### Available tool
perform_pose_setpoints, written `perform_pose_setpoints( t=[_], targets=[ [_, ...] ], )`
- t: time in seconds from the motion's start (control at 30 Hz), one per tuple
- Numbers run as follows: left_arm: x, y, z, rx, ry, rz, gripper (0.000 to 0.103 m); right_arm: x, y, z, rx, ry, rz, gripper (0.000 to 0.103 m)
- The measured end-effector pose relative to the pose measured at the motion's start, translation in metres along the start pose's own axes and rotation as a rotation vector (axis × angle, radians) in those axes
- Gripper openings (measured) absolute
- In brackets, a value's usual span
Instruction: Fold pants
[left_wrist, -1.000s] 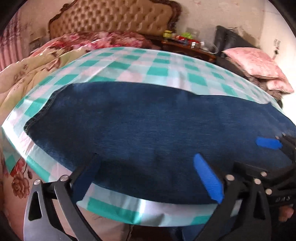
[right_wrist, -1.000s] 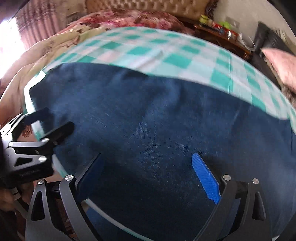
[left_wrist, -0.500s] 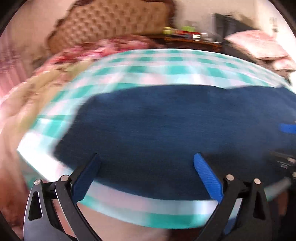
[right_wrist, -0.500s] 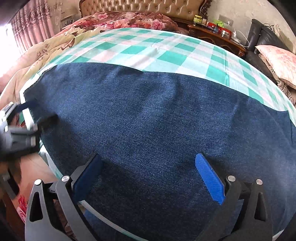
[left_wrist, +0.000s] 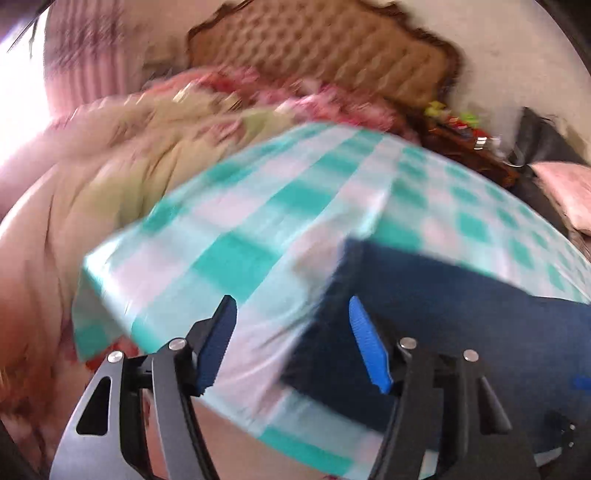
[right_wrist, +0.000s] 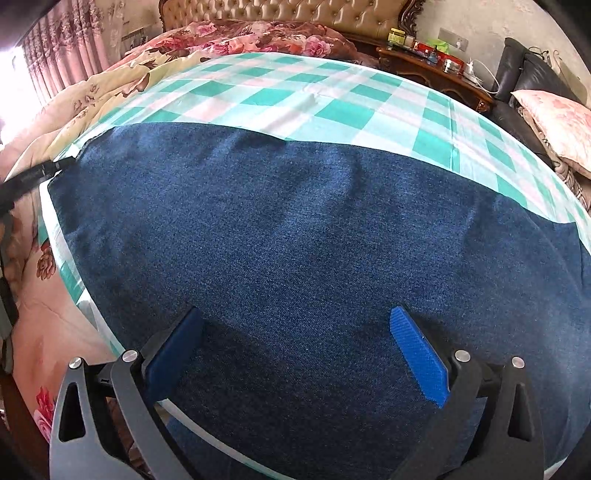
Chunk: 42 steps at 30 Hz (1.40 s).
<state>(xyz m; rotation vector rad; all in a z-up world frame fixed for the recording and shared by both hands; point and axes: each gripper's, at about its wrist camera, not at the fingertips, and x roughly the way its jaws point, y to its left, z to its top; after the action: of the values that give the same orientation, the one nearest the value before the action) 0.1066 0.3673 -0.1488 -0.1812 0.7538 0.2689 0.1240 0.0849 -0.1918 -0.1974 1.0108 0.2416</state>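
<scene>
Lying flat on the checked cloth (right_wrist: 332, 96), the pants (right_wrist: 314, 240) are spread wide. Right gripper (right_wrist: 295, 354) is held fully apart above the denim. Left gripper (left_wrist: 291, 343), jaws just narrowed, nothing clamped, is seen at the pants' end edge.

Worktop, checked cloth (right_wrist: 332, 107): far half bare and open to passage; near half covered flat by dark blue pants (right_wrist: 314, 240), no raised folds. Left end: bare cloth strip (left_wrist: 229, 258) past the pants' edge, free. Beyond the worktop: heaped floral bedding (right_wrist: 236, 37) and headboard (right_wrist: 295, 14). Far right: cluttered wooden nightstand (right_wrist: 436, 70), black chair with pink cushion (right_wrist: 554, 118).
</scene>
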Motion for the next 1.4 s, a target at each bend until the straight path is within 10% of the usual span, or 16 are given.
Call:
perform_pose_setpoints(
  t=[0.3,0.47,0.73,1.4],
  targets=[
    [0.064,-0.083,0.023,0.319,0.177,-0.086,0.051,-0.006,-0.002,0.007,-0.017,-0.002,0.007,0.097],
    [0.067,-0.04,0.035,0.174,0.159,0.016,0.052,-0.019,-0.013,0.048,-0.006,-0.093,0.02,0.097],
    [0.003,0.044,-0.004,-0.193,0.072,-0.209,0.046,0.04,-0.027,0.107,-0.012,-0.033,-0.019,0.053],
    [-0.007,0.01,-0.047,-0.046,0.115,-0.163,0.029,0.054,-0.034,0.101,0.007,-0.049,-0.019,0.051]
  ],
)
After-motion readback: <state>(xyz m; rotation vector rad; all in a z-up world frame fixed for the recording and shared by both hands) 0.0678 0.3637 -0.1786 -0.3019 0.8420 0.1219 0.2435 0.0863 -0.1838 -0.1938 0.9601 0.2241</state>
